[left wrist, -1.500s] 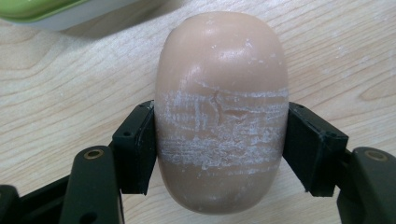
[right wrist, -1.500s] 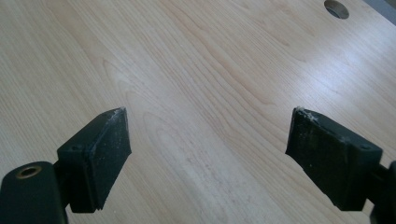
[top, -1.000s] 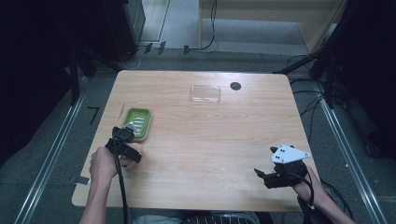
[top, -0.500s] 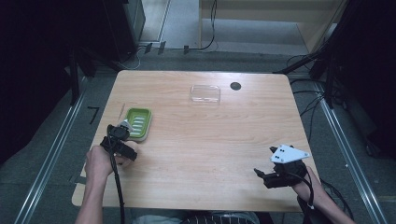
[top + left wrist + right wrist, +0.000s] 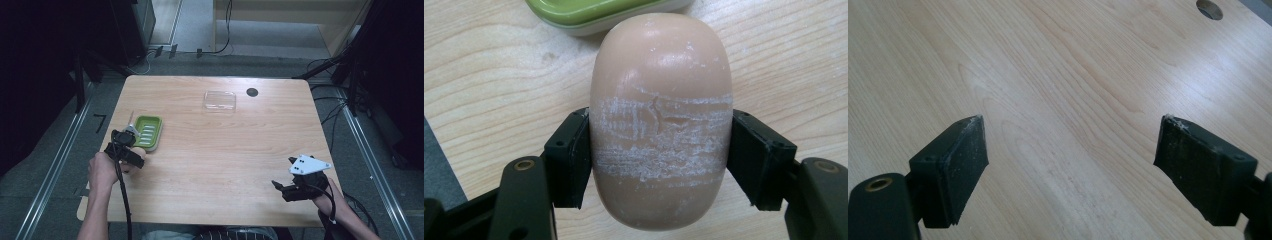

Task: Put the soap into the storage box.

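Green soap dish [image 5: 148, 132] sits on the bench [image 5: 220, 165] near the left edge, ribbed floor visible, nothing lying in it as far as the high view shows. In the left gripper view its rim [image 5: 599, 12] is at the top of frame, just beyond the soap. Clear shallow tray [image 5: 219, 100] at the far middle of the bench, looks bare inside; dark round hole [image 5: 252, 92] just beside it.

Left tool [image 5: 659, 160]: jaws clamped on the pinkish-beige soap bar [image 5: 659, 125], one pad on each long side, gripping its lower half. Bar has white scuff marks across the middle. Soap is over bare wood just short of the dish, not inside it; can't tell if it touches the bench. In the high view the left tool [image 5: 131, 150] is at the dish's near corner.

Right tool [image 5: 1070, 165]: jaws wide apart, nothing between them, just wood grain. High view has it [image 5: 280, 187] near the bench's near right corner, well apart from the dish and soap.
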